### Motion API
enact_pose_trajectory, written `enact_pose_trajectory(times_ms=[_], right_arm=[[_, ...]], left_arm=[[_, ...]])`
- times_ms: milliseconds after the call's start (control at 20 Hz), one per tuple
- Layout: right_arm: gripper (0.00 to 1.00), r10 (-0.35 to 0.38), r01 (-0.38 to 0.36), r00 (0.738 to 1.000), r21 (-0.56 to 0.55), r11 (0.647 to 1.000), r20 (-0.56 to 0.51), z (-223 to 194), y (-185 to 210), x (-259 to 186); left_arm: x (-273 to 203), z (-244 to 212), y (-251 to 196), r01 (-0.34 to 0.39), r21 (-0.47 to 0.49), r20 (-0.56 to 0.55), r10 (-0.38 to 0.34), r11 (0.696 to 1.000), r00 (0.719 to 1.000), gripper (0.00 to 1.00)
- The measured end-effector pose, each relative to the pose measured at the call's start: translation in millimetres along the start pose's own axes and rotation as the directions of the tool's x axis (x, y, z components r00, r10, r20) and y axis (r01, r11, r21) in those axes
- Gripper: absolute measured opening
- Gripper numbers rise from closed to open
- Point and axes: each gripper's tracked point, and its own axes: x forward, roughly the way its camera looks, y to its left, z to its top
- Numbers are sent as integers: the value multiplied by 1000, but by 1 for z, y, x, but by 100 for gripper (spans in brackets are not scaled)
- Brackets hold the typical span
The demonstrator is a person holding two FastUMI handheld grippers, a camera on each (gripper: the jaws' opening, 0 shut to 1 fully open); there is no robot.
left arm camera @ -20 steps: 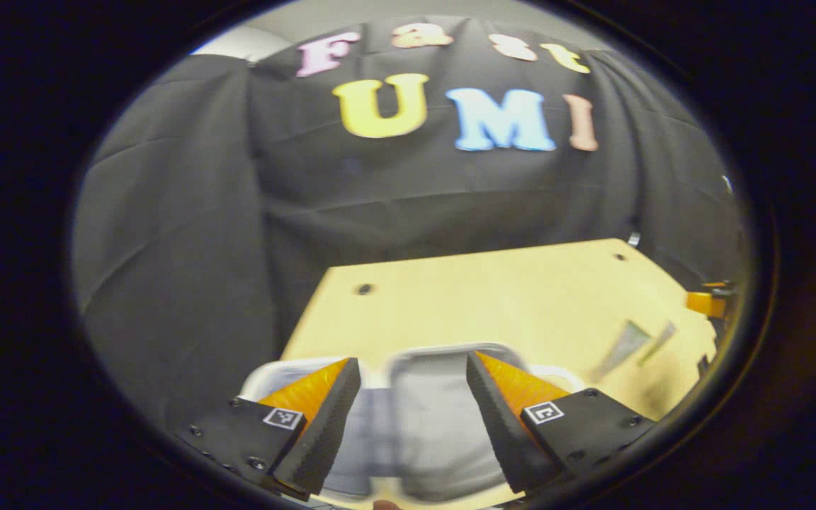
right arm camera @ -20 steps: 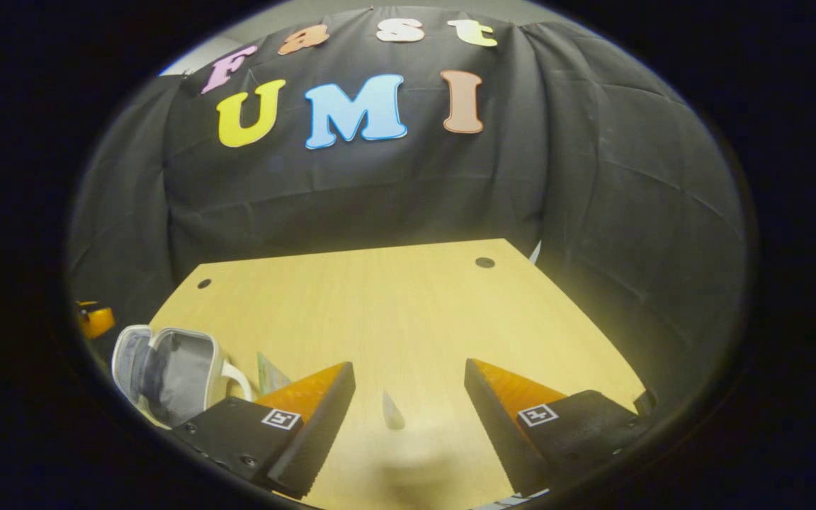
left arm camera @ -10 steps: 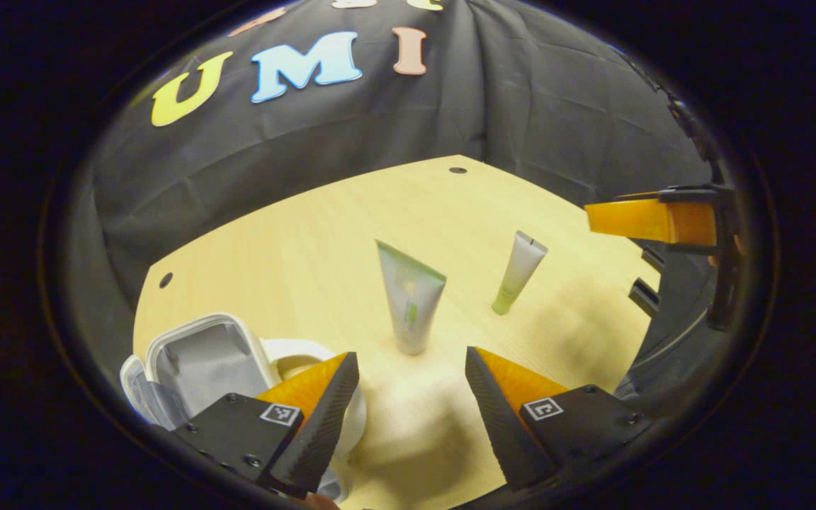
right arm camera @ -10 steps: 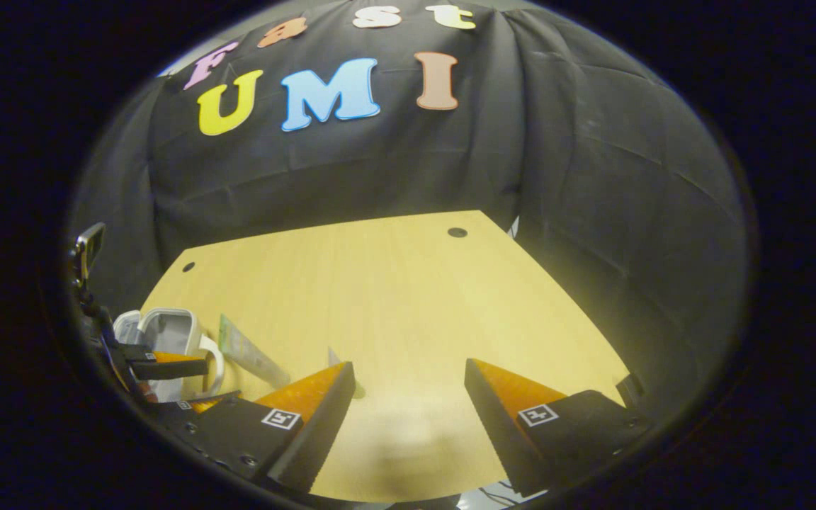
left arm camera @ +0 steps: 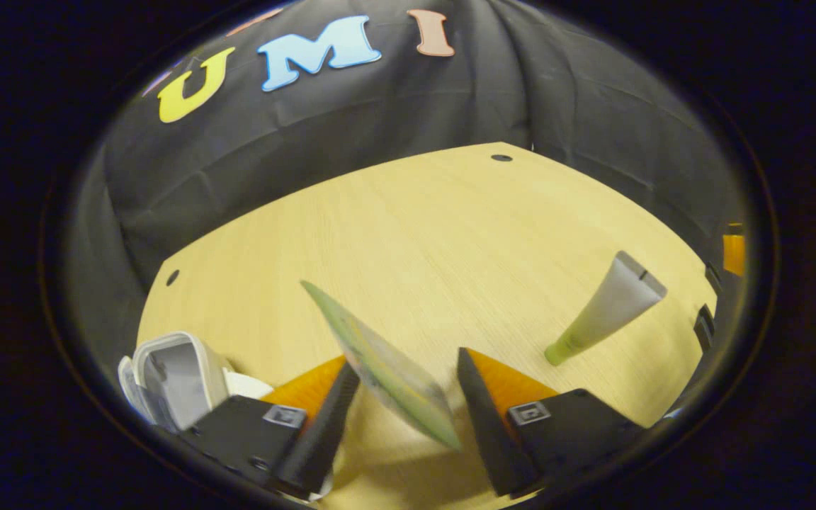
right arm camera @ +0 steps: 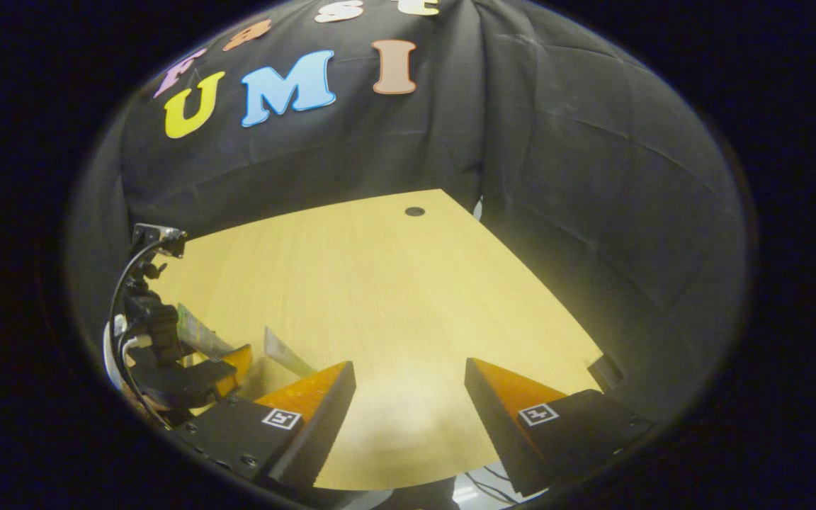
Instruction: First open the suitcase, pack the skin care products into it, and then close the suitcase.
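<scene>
In the left gripper view my left gripper [left arm camera: 404,368] is open, and a large white-and-green tube [left arm camera: 387,368] runs slantwise between its fingers, blurred; neither pad visibly presses on it. A smaller tube with a green cap [left arm camera: 603,312] lies on the table to the right. The small white suitcase [left arm camera: 174,372] sits open at lower left, its grey lining showing. My right gripper [right arm camera: 408,372] is open over bare table with nothing between its fingers. Its view also shows the left gripper [right arm camera: 174,375] at far left, beside the large tube [right arm camera: 199,333] and the smaller tube [right arm camera: 287,354].
The light wooden table [left arm camera: 450,227] has small round holes near its far corners [left arm camera: 501,157]. Black cloth walls close in behind and at the sides. An orange part of the other gripper [left arm camera: 732,253] shows at the right edge of the left gripper view.
My left gripper swung right from the suitcase and closed in on the large tube, which now sits between its fingers. The right gripper drifted a little; its fingers stayed open.
</scene>
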Motion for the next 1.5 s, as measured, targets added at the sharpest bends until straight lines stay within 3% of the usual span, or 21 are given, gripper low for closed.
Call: enact_pose_trajectory(times_ms=[100,350,450,650,800,1050,1200,1300,1500], right_arm=[[95,35,-35,999,-17,999,-21,-6,9,1],[95,165,-175,978,-74,982,-123,-28,49,7],[84,225,-243,957,-84,966,-182,-44,69,11],[81,290,-337,921,-158,928,-259,-62,103,24],[77,283,-348,920,-235,908,-270,-61,124,56],[62,239,-318,923,-248,915,-303,-71,141,108],[40,206,-286,928,-240,928,-310,-77,142,124],[30,207,-282,930,-228,932,-304,-75,147,125],[29,282,-344,897,-139,929,-340,-72,176,93]], left_arm=[[-3,5,0,7,-15,7,-7,1000,1000,49],[-18,2,1,36,-118,-1,-37,992,999,45],[-31,10,0,62,-176,12,-61,982,998,46],[-59,22,16,62,-269,39,-54,961,998,46],[-89,23,43,29,-322,48,-14,946,999,46],[-147,13,106,-67,-407,45,93,911,995,46],[-175,-8,149,-131,-466,12,154,875,988,46],[-184,-26,178,-171,-496,-22,185,851,983,46],[-185,-69,219,-224,-507,-137,179,832,974,48]])
